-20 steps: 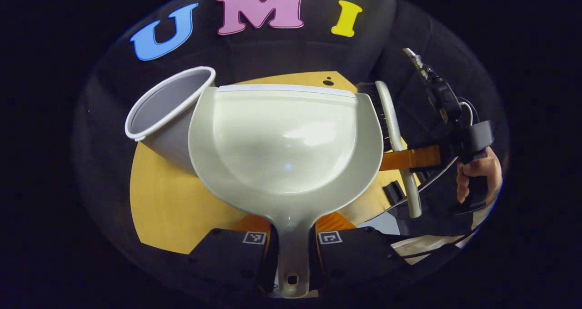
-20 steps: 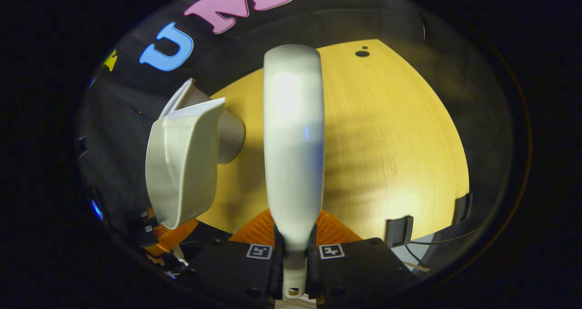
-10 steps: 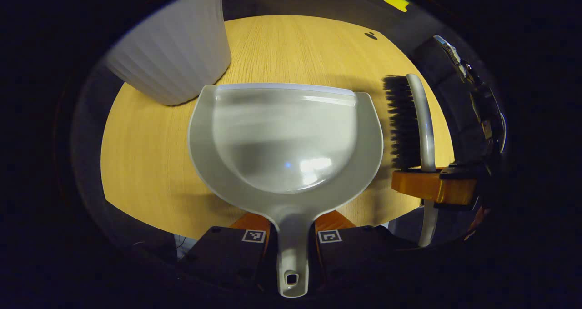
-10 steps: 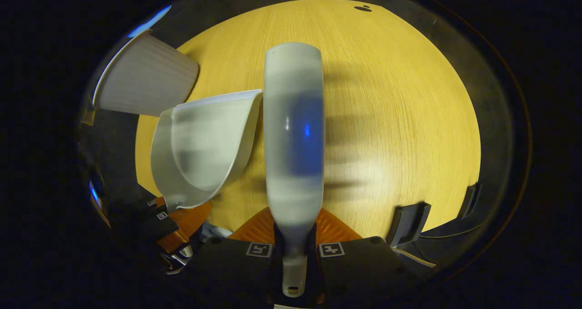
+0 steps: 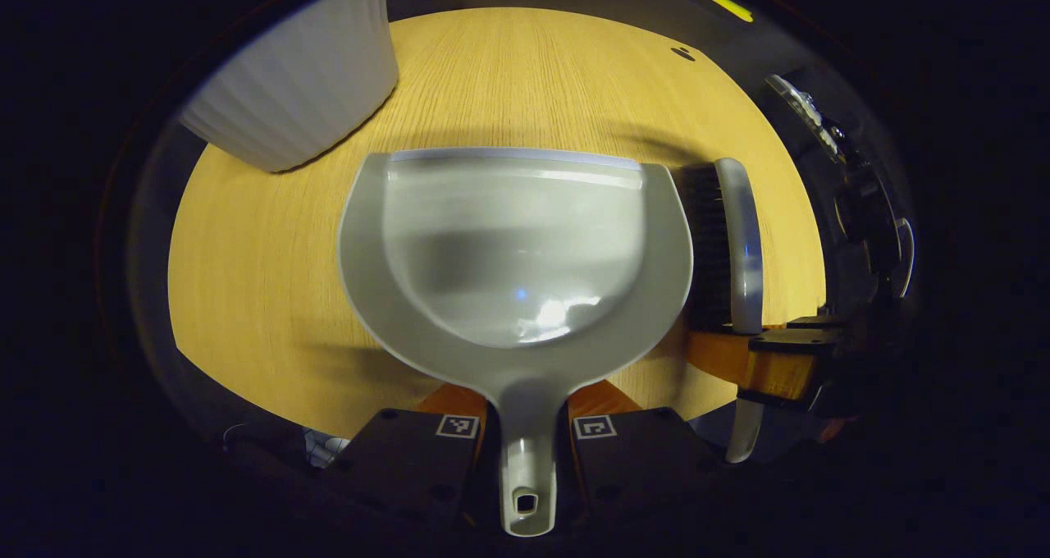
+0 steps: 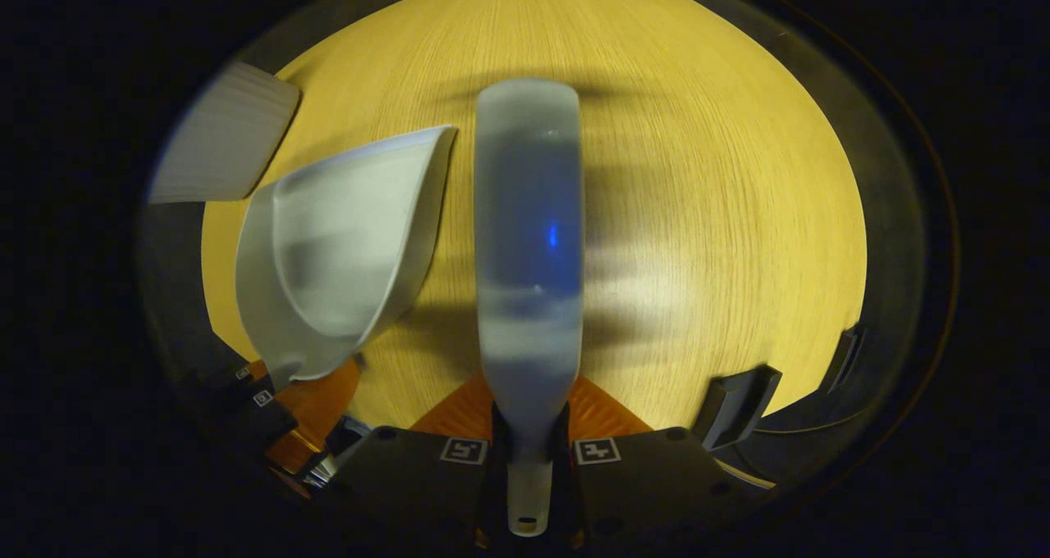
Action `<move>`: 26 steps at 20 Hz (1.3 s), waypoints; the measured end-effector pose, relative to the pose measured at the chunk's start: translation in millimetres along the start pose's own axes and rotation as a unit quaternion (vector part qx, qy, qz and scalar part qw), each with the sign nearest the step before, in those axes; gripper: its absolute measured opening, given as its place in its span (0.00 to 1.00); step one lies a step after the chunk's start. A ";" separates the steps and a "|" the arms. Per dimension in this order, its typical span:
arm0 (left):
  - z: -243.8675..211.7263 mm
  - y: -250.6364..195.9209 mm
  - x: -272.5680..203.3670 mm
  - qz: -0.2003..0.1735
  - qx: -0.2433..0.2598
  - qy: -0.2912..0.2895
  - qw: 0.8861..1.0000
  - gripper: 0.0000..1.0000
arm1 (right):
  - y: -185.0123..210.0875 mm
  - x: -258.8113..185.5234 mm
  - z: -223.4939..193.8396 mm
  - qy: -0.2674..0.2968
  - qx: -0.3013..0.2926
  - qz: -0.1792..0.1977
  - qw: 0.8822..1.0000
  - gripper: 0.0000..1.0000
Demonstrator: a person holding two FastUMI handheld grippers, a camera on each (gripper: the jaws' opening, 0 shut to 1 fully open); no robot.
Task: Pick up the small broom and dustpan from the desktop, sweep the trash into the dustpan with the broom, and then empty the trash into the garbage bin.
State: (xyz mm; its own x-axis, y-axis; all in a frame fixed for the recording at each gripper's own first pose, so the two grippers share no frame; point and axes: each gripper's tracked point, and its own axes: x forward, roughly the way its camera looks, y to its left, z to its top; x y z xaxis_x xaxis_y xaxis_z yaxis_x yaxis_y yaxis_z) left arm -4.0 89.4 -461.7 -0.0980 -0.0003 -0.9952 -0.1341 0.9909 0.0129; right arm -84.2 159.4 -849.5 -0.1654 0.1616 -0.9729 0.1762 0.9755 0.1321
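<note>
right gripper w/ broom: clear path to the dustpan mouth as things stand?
Probably yes. The broom in the right gripper sits right beside the dustpan, and bare desktop lies ahead of its lip; the bin stands off to one side.

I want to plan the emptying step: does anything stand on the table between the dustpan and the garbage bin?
Nothing visible does. In the left gripper view, bare table lies between the dustpan and the garbage bin; the broom is on the dustpan's other side.

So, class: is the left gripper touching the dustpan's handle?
Touching. In the left gripper view, the left gripper has both fingers pressed against either side of the dustpan handle, holding the pan above the table.
</note>
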 end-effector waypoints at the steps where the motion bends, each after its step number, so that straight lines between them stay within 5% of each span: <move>1: -4.0 0.8 -1.4 0.003 0.001 0.011 1.000 0.26 | 2.4 -2.0 1.5 0.001 0.002 0.002 1.000 0.25; 20: -4.3 -4.7 5.5 0.005 0.019 0.029 0.999 0.30 | 6.4 -0.8 -0.9 0.004 0.006 0.016 1.000 0.33; 23: -5.9 -5.6 8.4 0.005 0.024 0.043 0.999 0.48 | 13.9 -2.2 0.5 0.004 0.002 0.016 1.000 0.75; 26: -5.7 0.8 5.0 0.026 0.024 0.048 0.998 0.59 | 8.9 -5.3 1.5 0.002 -0.001 0.004 1.000 0.79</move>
State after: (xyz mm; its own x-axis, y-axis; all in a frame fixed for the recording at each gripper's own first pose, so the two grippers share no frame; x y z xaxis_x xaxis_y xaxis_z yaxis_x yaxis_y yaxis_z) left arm -10.2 89.4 -466.2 -0.1989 0.0405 -0.9792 -0.0787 0.9953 0.0571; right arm -80.3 167.0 -843.4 -0.1675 0.1699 -0.9711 0.1756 0.9744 0.1402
